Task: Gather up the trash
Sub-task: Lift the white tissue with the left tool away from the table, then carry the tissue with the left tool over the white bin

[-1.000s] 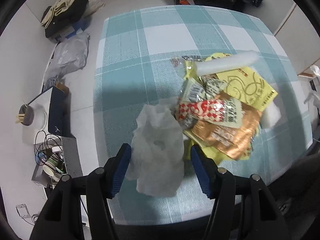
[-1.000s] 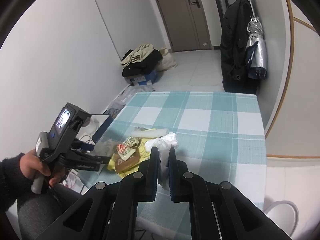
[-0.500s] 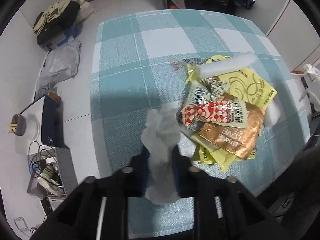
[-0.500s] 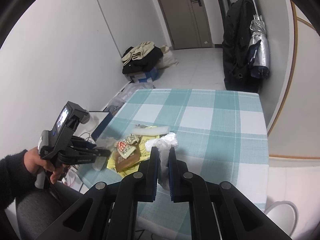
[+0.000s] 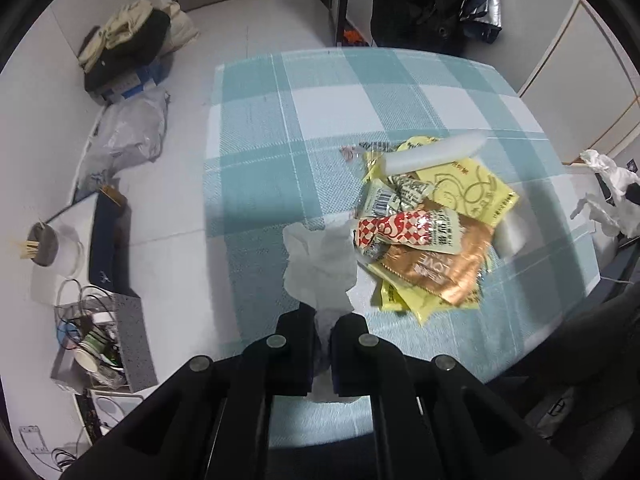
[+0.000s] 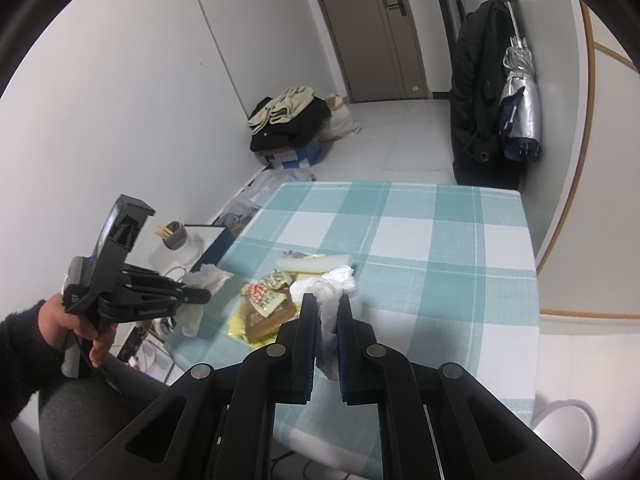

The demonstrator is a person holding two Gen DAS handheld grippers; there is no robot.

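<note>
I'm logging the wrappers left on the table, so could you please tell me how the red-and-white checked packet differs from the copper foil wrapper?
The red-and-white checked packet has a patterned front and a pale printed end; the copper foil wrapper is plain, shiny metallic brown with light lettering. The checked packet lies on top; the copper wrapper sits beneath it and looks bigger. Both lie flat in one pile on the checked tablecloth, untouched by either tool.
</note>
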